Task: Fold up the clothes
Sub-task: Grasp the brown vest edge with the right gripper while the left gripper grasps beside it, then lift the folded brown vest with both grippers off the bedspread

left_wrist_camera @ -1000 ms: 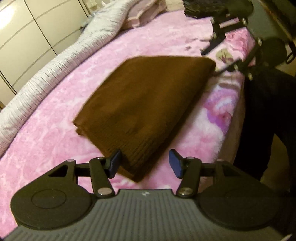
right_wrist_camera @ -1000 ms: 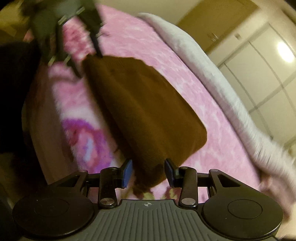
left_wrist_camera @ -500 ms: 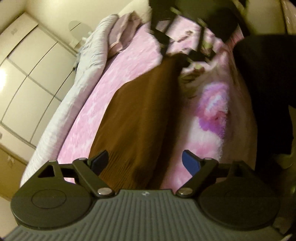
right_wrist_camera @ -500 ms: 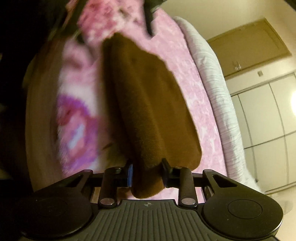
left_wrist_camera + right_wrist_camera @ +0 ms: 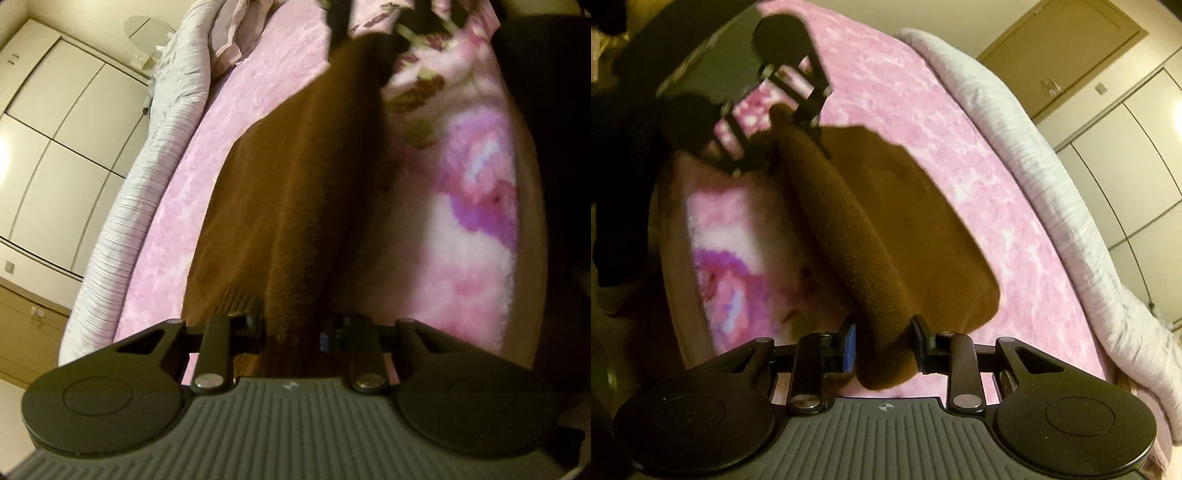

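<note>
the folded brown sweater (image 5: 886,221) lies on the pink floral blanket (image 5: 280,74) (one long edge is lifted). the left gripper (image 5: 291,334), jaws just closing, clamps its ribbed end; the right gripper (image 5: 884,341), jaws just easing wider, pinches the opposite end. a grey quilt (image 5: 1034,147) lies beyond.

A bed with a pink blanket (image 5: 280,74) fills the room's middle. White wardrobe doors (image 5: 55,122) line the wall, glaring under warm light, beside a tan door (image 5: 1067,51).
</note>
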Tool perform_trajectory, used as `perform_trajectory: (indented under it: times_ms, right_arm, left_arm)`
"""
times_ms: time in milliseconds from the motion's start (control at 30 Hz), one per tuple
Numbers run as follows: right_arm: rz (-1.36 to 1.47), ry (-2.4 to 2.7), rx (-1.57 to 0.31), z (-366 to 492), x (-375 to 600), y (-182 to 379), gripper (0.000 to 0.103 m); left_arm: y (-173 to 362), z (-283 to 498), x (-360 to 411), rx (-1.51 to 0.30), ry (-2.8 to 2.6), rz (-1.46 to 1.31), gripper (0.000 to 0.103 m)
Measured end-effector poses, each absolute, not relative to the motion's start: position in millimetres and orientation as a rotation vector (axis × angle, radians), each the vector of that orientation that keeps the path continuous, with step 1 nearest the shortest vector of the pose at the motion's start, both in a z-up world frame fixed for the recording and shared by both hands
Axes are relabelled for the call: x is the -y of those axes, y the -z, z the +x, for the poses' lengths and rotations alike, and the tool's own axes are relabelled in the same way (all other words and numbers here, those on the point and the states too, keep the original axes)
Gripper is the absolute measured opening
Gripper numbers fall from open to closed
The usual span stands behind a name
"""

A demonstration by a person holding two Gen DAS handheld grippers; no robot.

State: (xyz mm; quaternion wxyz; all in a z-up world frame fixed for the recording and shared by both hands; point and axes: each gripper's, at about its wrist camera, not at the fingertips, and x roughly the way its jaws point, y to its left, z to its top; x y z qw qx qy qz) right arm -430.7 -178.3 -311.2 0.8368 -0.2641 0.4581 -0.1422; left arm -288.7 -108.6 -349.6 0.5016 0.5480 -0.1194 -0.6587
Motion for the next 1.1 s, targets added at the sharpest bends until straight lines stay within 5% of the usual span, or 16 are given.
perform_trajectory:
  times_ms: [133, 400, 567, 700, 800, 1100]
  right_arm:
    - [-0.615, 0.330, -0.948, -428, 157, 335, 0.060]
    - [-0.815, 0.367, -0.900, -402, 143, 372, 0.066]
    - [-0.888, 0.400, -0.929, -400, 152, 375, 0.065]
    - [-0.869, 0.418, -0.981, -404, 161, 379, 0.044]
    - [-0.872, 0.413, -0.986, -407, 162, 380, 0.037]
    - [-0.828, 0.406, -0.994, -406, 164, 374, 0.032]
  left_arm:
    - [341, -282, 117, 0.218, 1.629, 1.296, 0.021]
    - [328, -277, 116, 0.164, 1.649, 1.281, 0.021]
    - [328, -273, 119, 0.151, 1.654, 1.285, 0.022]
    - [329, -272, 118, 0.151, 1.656, 1.291, 0.022]
    - [330, -272, 116, 0.152, 1.657, 1.294, 0.022]
    - [342, -278, 116, 0.242, 1.613, 1.352, 0.039]
